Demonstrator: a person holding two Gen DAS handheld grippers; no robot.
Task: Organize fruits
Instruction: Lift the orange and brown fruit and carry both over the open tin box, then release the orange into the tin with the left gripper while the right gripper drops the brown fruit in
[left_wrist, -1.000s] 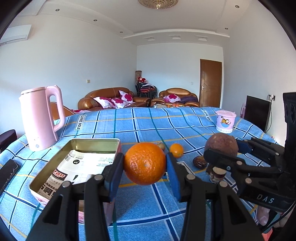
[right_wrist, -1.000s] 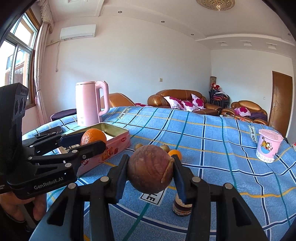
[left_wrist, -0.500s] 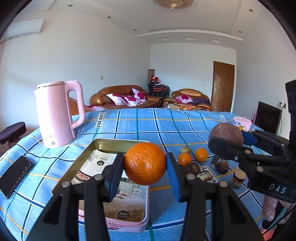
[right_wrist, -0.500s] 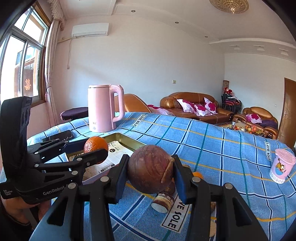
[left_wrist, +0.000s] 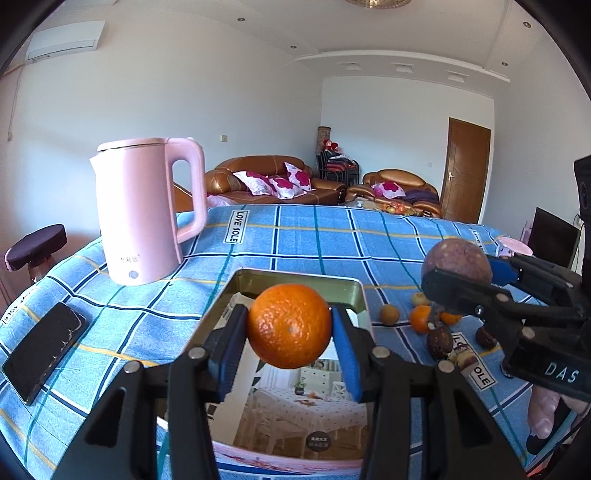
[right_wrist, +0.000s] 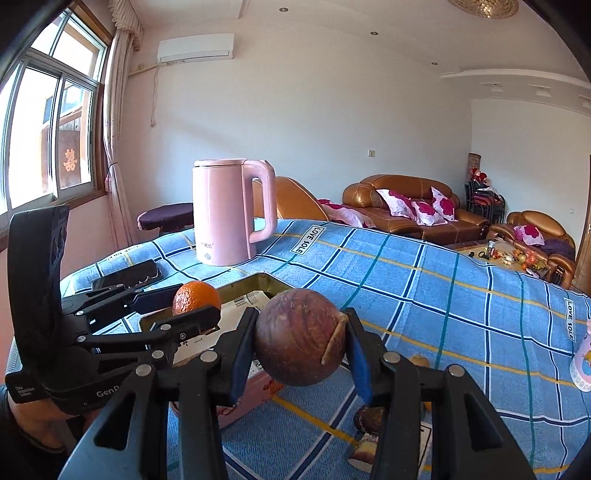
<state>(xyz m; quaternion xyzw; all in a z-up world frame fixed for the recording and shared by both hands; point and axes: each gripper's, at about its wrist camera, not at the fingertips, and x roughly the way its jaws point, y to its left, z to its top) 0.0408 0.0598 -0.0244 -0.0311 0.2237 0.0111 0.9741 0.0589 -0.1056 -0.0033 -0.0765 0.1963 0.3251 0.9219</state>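
Note:
My left gripper (left_wrist: 290, 328) is shut on an orange (left_wrist: 289, 325) and holds it above the open pink tin box (left_wrist: 295, 282), over its paper-lined inside. My right gripper (right_wrist: 301, 347) is shut on a brown-purple passion fruit (right_wrist: 299, 347), held in the air just right of the tin (right_wrist: 266, 280). In the left wrist view the right gripper (left_wrist: 465, 273) with the passion fruit (left_wrist: 456, 258) hangs to the right of the tin. In the right wrist view the left gripper (right_wrist: 195, 304) and its orange (right_wrist: 195, 297) are at the left.
Several small fruits (left_wrist: 421, 317) and a small jar lie on the blue checked tablecloth (left_wrist: 314, 240) right of the tin. A pink kettle (left_wrist: 147, 210) stands behind at the left. A black phone (left_wrist: 42, 354) lies at the left edge. A pink cup (right_wrist: 583, 362) stands far right.
Both grippers have moved left with their fruits. The orange now hangs over the tin's middle, and the passion fruit has come up beside the tin's right edge.

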